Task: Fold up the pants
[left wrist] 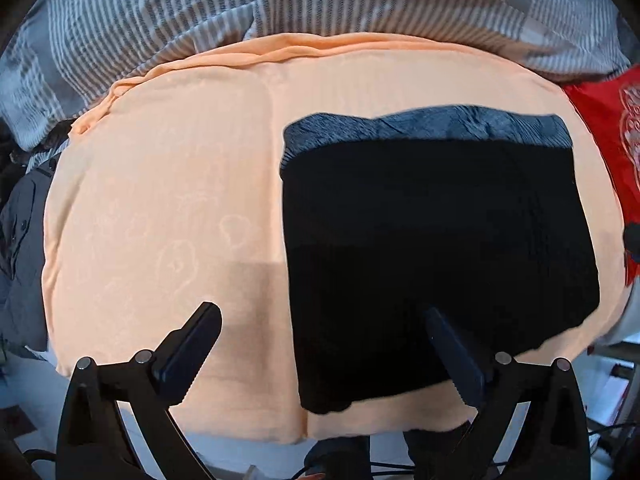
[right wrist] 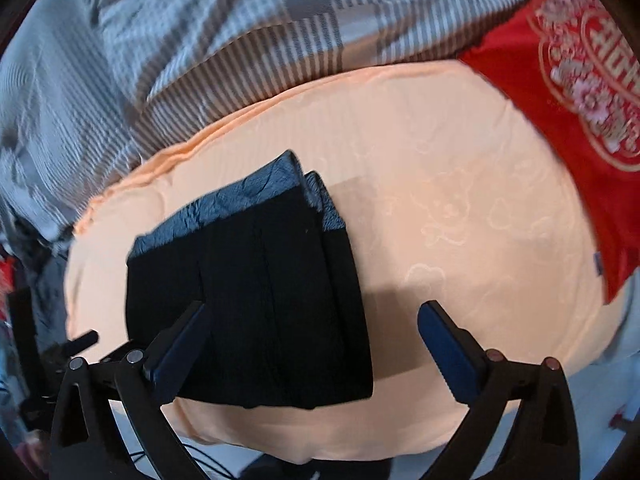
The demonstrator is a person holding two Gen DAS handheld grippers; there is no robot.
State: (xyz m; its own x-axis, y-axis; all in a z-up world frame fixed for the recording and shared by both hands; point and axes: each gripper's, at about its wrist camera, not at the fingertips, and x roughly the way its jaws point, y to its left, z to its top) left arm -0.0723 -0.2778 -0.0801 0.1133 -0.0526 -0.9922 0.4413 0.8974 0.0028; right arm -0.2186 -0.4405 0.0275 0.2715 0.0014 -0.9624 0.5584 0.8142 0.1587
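- Above the near edge of the bed, the left gripper (left wrist: 322, 316) hangs with its 2 fingers spread wide and nothing between them; one fingertip is over bare cloth, the other over the dark garment.
- Beside it, the right gripper (right wrist: 310, 314) is likewise splayed and empty, its left finger (right wrist: 180, 350) over the garment and the other finger over the bare cover.
- Just past both tools lie the pants (left wrist: 436, 248), already a compact black rectangle of several layers, with the grey-blue inner fabric (left wrist: 424, 126) showing along the far edge.
- They rest on a peach cover (left wrist: 168, 208), nearer its front than its back.
- Further out, a striped grey duvet (left wrist: 280, 4) is bunched along the far side and a red printed cloth (right wrist: 580, 92) lies to the right.
- To my eye the folding looks nearly or fully done.
- Risk: a spread fingertip dipping low could catch the top layer and drag the stack open or skew it.
- Another: pinching only 1 layer for any further fold would peel it off the rest.
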